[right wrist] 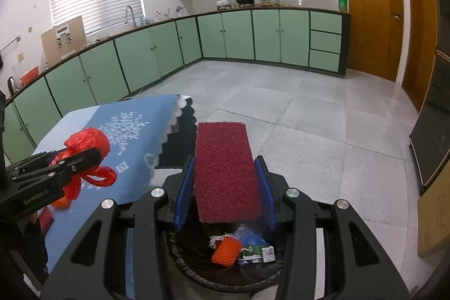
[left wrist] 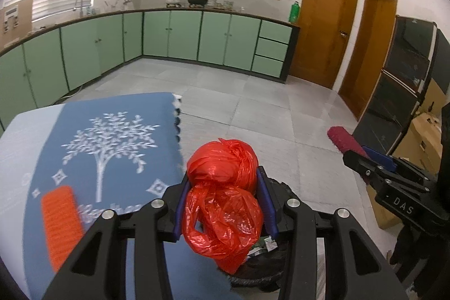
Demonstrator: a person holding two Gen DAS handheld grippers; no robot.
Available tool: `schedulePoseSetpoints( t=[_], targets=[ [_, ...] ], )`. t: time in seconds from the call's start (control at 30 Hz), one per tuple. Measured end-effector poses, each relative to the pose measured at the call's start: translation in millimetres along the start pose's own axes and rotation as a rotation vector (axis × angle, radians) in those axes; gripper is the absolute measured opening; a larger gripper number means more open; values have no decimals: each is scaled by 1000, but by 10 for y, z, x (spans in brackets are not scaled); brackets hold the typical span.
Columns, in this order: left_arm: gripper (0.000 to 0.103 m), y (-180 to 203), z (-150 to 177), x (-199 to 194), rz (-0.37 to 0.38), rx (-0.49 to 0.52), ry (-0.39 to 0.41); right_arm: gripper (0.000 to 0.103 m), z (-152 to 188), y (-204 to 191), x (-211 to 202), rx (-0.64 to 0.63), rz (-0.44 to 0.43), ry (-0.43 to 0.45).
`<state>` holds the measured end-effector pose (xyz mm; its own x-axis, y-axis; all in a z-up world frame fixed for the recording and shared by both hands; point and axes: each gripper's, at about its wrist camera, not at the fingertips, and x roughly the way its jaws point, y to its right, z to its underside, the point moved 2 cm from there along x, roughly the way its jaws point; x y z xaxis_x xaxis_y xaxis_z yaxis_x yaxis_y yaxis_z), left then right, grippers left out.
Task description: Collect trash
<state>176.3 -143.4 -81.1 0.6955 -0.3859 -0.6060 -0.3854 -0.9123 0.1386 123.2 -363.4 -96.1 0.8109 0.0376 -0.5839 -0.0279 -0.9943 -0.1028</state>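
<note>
1. Left tongs (left wrist: 225,204) clamp the red bag (left wrist: 225,198) over the bin (left wrist: 258,272) rim beside the worktop (left wrist: 17,148) edge; loose plastic could snag on release.
2. Right tongs (right wrist: 225,187) grip the pad (right wrist: 226,170) above the bin (already part full); releasing off-centre risks the floor (right wrist: 295,131).

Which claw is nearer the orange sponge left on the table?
Left. The left claw, holding the red bag, hangs at the table edge just right of the orange sponge. The right claw, holding the maroon pad, is farther off, over the bin.
</note>
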Motion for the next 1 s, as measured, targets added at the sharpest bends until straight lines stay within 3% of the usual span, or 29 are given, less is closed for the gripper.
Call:
schedulePoseSetpoints(
  t=[0.5,0.67,0.73,0.83,1.0],
  targets=[
    [45,349,67,893,59,36,-114,43,212,469,580,64,43,-92],
    [53,359,88,1107,69,31,-155,55,222,562,663,84,70,-97],
    [63,345,85,1130,72,22,-153,61,220,605,665,85,89,-89],
    [69,332,75,1123,84,7,-144,71,228,632,641,88,108,-75],
    [69,313,37,1074,75,5,-126,81,221,659,571,96,116,-53]
  ],
)
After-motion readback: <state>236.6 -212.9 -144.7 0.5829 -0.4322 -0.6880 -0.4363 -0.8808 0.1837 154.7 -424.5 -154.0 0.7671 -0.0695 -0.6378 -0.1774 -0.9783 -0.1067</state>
